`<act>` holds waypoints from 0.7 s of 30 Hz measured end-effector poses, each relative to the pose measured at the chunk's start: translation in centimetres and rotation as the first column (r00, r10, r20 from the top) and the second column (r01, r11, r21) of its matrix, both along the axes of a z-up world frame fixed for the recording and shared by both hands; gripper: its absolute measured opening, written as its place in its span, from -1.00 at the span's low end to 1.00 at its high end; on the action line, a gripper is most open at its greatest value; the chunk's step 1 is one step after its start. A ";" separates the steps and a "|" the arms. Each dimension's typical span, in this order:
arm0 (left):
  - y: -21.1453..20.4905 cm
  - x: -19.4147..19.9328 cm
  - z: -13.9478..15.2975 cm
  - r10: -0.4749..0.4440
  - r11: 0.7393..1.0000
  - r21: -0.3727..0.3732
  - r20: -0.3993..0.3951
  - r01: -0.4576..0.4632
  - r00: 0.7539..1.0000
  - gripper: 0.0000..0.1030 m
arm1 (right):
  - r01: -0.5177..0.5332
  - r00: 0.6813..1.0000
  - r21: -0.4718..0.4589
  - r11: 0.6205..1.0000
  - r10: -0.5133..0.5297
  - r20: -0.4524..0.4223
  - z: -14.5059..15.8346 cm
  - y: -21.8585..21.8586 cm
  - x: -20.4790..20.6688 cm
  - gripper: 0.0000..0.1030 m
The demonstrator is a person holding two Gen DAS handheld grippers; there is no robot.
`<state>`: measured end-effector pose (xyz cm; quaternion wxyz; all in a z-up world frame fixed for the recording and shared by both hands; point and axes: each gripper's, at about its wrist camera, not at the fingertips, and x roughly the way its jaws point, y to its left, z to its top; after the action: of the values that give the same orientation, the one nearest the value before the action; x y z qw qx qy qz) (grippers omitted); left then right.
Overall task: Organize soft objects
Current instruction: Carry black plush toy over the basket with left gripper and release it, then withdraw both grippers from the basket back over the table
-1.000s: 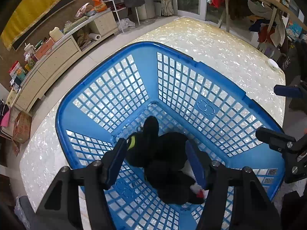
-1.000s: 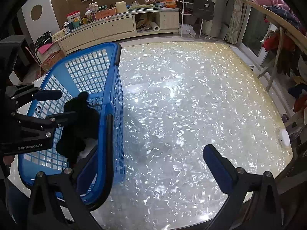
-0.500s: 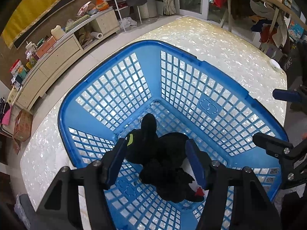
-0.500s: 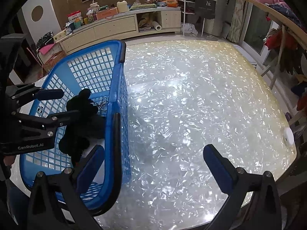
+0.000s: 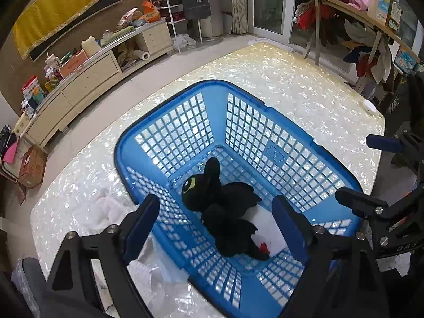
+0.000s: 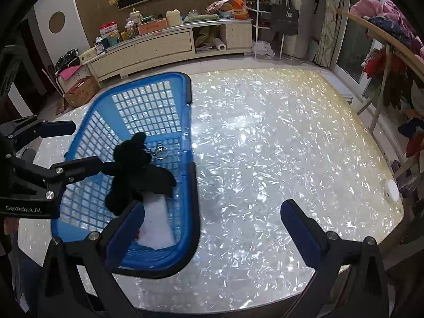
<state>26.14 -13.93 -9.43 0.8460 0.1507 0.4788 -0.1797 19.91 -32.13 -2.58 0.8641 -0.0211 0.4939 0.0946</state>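
A black plush dragon with a green eye lies inside the blue lattice basket, partly on a white soft item. It also shows in the right wrist view, inside the basket. My left gripper is open and empty, held above the basket over the plush. My right gripper is open and empty, over the basket's right rim and the table. White cloth lies on the table left of the basket.
The basket stands on a shimmering pearly table. A small white disc sits near its right edge. A low cabinet with clutter lines the far wall. A clothes rack stands at the right.
My left gripper has pulled up and back from the plush, which stays in the basket. More of the table and white cloth shows at the left.
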 end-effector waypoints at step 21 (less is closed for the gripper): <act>5.5 -8.8 6.7 0.134 0.990 -0.068 0.137 -0.125 0.982 0.78 | -0.084 0.993 -0.017 0.996 0.085 0.083 4.6 4.8 -4.8 1.00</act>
<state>17.34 -8.46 -2.69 0.8917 0.1067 0.4212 -0.1272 15.08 -27.36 2.06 0.8790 -0.0519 0.4568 0.1265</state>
